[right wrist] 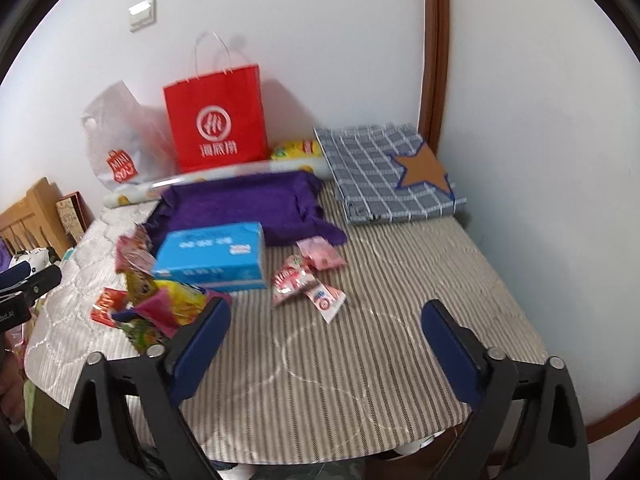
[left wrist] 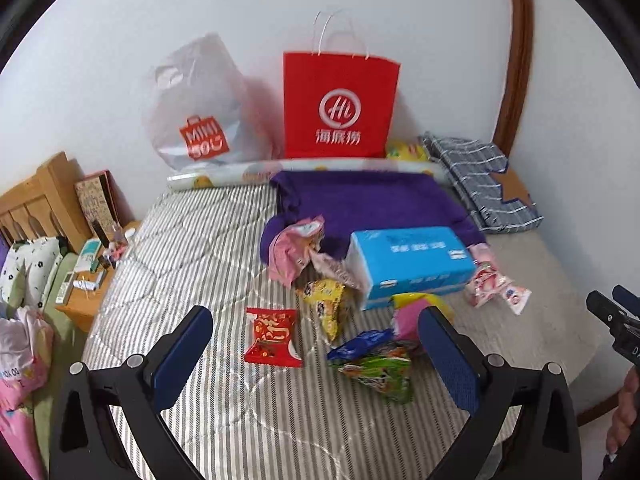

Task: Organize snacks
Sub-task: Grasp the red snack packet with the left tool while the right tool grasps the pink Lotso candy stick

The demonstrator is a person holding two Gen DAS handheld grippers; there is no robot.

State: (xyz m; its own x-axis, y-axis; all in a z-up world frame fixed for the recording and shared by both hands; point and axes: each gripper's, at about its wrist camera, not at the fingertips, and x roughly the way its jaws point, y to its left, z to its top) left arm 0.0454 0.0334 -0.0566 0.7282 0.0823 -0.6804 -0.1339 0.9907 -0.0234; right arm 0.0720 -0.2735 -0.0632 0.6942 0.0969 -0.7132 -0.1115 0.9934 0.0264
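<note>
Several snack packets lie on a striped bed cover (left wrist: 192, 248). In the left wrist view a red packet (left wrist: 273, 337), a yellow one (left wrist: 326, 304), a blue-green one (left wrist: 374, 360) and a pink one (left wrist: 294, 248) sit ahead of my left gripper (left wrist: 316, 316), which is open and holds nothing. The right wrist view shows pink-and-white packets (right wrist: 308, 280) ahead of my right gripper (right wrist: 326, 312). It is open with only bare cover between its fingers. A mixed heap of packets (right wrist: 160, 304) lies just left of its left finger (right wrist: 200, 344).
A blue tissue box (left wrist: 412, 260) sits among the packets on a purple towel (left wrist: 372, 200). A red paper bag (left wrist: 340, 108) and a white plastic bag (left wrist: 200, 120) lean on the wall behind. Folded checked cloth (right wrist: 384, 168) lies at the back right. A wooden nightstand (left wrist: 86, 304) stands left.
</note>
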